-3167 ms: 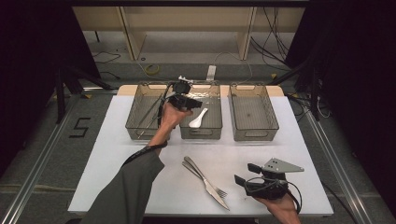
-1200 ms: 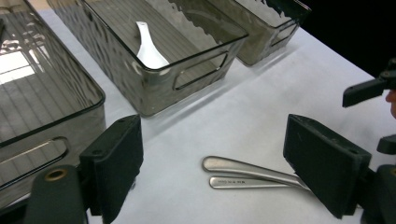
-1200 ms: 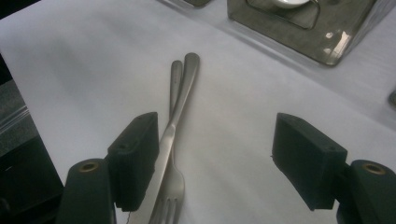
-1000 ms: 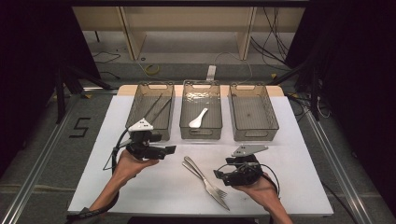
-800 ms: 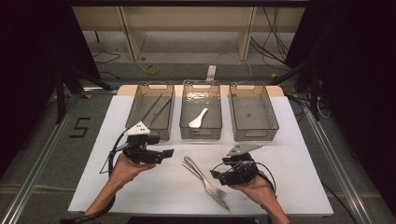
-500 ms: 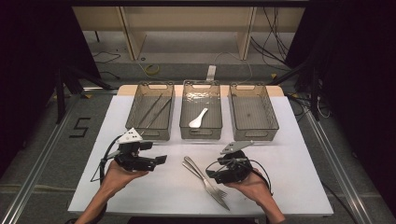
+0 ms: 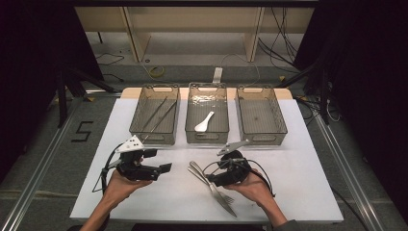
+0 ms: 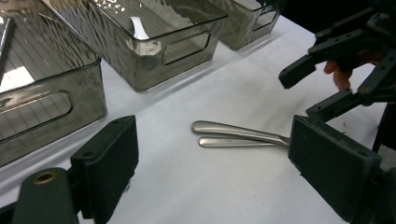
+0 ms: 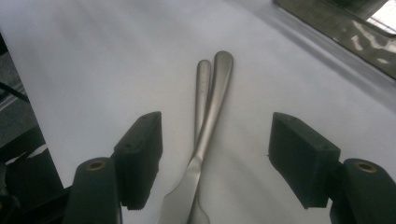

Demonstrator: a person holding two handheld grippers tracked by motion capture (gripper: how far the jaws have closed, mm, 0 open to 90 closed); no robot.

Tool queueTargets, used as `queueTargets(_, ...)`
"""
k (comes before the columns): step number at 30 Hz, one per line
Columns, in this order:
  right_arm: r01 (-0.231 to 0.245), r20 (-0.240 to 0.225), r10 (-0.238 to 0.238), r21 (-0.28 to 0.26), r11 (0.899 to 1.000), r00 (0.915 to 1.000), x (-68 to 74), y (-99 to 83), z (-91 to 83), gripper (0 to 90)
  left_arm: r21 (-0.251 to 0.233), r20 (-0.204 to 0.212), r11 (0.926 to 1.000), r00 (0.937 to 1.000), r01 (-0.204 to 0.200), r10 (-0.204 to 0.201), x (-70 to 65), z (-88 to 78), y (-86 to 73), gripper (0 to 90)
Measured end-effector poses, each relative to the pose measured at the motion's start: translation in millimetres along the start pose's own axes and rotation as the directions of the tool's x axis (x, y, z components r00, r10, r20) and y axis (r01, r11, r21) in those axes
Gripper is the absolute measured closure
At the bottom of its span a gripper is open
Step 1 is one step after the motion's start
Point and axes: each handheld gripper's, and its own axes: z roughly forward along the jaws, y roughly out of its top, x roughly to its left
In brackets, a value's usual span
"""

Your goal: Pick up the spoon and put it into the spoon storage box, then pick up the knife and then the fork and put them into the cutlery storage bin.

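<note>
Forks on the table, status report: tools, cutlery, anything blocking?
Right tool open, straddling the two forks, not gripping. Left tool open, empty. Forks flat, side by side. Nothing blocking.

Three clear bins (image 7: 207,139) stand in a row beyond the grippers. Two metal utensils (image 7: 211,185) lie crossed between the right gripper's (image 7: 211,182) jaws. One white spoon (image 7: 204,122) and two chopsticks (image 7: 156,114) lie in the bins.

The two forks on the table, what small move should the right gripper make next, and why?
Probably lower the right gripper a little and close on the upper fork. Its jaws stand open, straddling both handles without touching them, and the upper fork lies crossed over the lower fork, so it comes away first.
</note>
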Motion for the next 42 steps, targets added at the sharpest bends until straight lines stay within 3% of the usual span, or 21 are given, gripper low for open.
queueTargets(1,0.021,-0.007,-0.021,0.015,1.000,0.9998,0.9,1.8,4.2,36.5,-0.004,0.000,1.0000,1.0000,-0.002,0.002,-0.4,-1.0,-0.5,15.7)
queueTargets(8,0.044,-0.004,-0.044,0.069,0.997,0.9990,4.4,3.5,13.6,39.9,-0.006,-0.009,1.0000,0.9999,-0.005,0.005,-1.9,-2.8,-3.0,15.7)
queueTargets(19,0.045,-0.007,-0.045,0.124,0.991,0.9990,2.0,-0.2,23.3,44.8,-0.029,-0.012,0.9996,0.9999,0.004,-0.004,-3.7,-2.0,-4.3,15.6)
queueTargets(27,0.039,-0.014,-0.037,0.146,0.989,0.9992,1.8,-2.3,27.6,48.5,-0.023,-0.011,0.9996,0.9998,-0.017,0.016,-8.9,-0.1,-4.4,15.6)
queueTargets(30,0.037,-0.023,-0.034,0.167,0.985,0.9992,2.7,-2.3,31.0,51.8,-0.012,-0.028,0.9994,0.9991,-0.033,0.032,-9.7,-0.3,-5.5,15.6)
queueTargets(34,0.043,-0.021,-0.040,0.180,0.983,0.9990,3.3,-2.8,34.1,54.9,-0.023,-0.027,0.9996,0.9995,-0.015,0.014,-7.7,-1.5,-5.7,15.6)
queueTargets(42,0.061,-0.025,-0.057,0.209,0.976,0.9980,5.0,-3.5,42.3,63.3,-0.024,-0.024,0.9994,0.9995,-0.023,0.022,-9.1,-0.7,-5.4,15.6)
